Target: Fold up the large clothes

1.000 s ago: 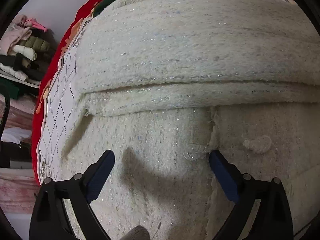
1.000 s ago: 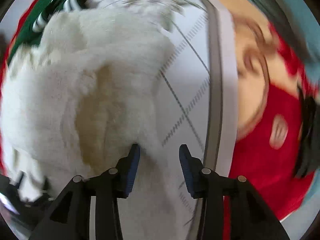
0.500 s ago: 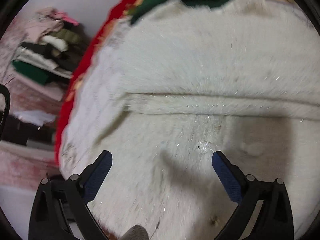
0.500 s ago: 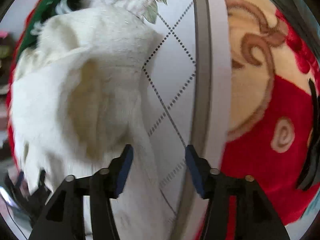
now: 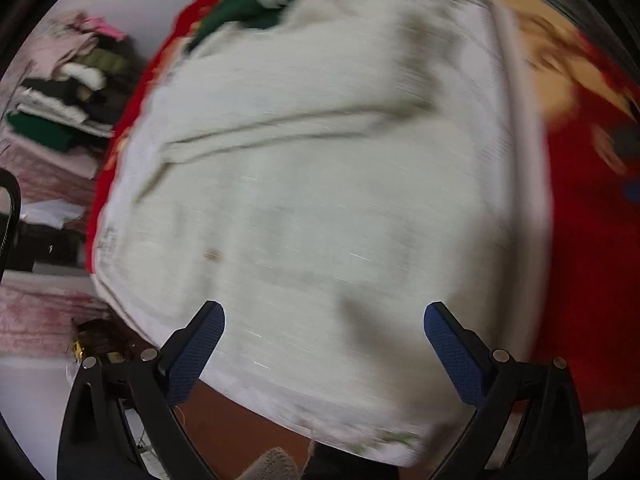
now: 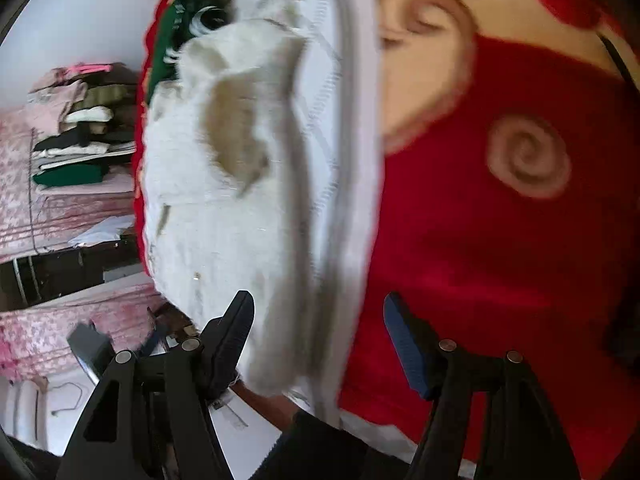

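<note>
**Both tongs pull back from the folded cream garment**

Since the earlier frames both cameras have backed away: the cream fluffy garment [image 5: 320,184], which filled the left wrist view, now shows whole, with the near edge of the bed and the floor in sight at 6 o'clock. In the right wrist view the garment [image 6: 224,208] has slid from the centre towards 9 o'clock

Left tongs [image 5: 324,344] stand wide apart, blue pads clear of the cloth, nothing between them. Right tongs [image 6: 318,336] are opening; between the pads lies only the white quilted cover [image 6: 352,160] and its grey border, with no pad pressing on anything

The garment lies folded on that white cover, a fold line running across it from 9 towards 2 o'clock in the left view. A green garment with white stripes [image 5: 248,4] sits just beyond it at 12 o'clock, touching its far edge. Under the cover spreads a red blanket with tan swirls [image 6: 500,208], filling the right view from 1 to 5 o'clock

At 9 to 10 o'clock in both views a stack of folded clothes [image 5: 68,92] rests on a pink-patterned surface, well apart from the bed. Motion blur smears much of both pictures, so fine texture cannot be read
</note>
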A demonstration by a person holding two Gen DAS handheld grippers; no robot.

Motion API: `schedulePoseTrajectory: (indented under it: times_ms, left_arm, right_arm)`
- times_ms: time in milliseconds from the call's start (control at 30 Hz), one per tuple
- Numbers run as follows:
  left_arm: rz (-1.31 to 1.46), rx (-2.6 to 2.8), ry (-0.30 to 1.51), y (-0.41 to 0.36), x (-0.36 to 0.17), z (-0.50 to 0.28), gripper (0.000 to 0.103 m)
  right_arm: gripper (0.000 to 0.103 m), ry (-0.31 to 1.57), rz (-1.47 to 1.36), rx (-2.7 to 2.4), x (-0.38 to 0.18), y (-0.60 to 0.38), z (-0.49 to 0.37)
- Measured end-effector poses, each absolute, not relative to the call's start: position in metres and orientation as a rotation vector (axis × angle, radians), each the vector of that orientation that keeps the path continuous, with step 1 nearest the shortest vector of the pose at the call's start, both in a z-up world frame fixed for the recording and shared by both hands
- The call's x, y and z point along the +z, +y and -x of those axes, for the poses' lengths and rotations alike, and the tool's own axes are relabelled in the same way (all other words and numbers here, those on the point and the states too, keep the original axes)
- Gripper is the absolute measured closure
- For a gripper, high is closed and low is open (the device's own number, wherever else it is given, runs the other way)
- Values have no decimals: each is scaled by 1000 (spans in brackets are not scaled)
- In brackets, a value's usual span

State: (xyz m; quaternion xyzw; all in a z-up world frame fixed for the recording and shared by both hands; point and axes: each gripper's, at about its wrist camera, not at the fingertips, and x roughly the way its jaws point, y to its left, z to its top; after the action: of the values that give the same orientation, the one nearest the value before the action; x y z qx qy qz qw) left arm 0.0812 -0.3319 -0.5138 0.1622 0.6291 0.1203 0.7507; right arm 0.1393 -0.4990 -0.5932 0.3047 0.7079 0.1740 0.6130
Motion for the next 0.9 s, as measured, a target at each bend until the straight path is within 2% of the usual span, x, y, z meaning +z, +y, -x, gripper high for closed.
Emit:
schedulePoseTrajectory:
  times_ms: [167,300,367,400,433,500,767,867,900]
  left_arm:
    - [-550,246,1389,-389,-563,-66,0]
    - [-561,331,1400,-370,-587,-79,0]
    - [-547,380,1362,-358,-582,-84,8]
    - [-533,400,1337,-347,-576,-88,34]
    - [-501,399,1330,-341,-571,-90,66]
    - [-428,382,1314,-329,-561,-92,88]
    - [-365,346,1230,-308,-512,-89,93]
    - [-306,341,1221,-293,-503,-89,93]
    - [-288,336,1219,-289,-501,-89,93]
  right_arm:
    - [34,1658,-696,361,-614,-521,-156]
    - [34,1667,-669,369,-630,-515,-185]
    - [34,1671,-671,391,-631,-507,-197]
    - [31,1671,-683,411,-636,-501,-204]
    - [27,1669,-698,434,-643,-492,-214]
    - [4,1663,-751,483,-656,-477,-231]
    - [0,1568,-932,704,-676,-388,-298]
    - [0,1604,-910,630,-688,-364,-315]
    - [5,1628,-930,587,-695,-360,-319]
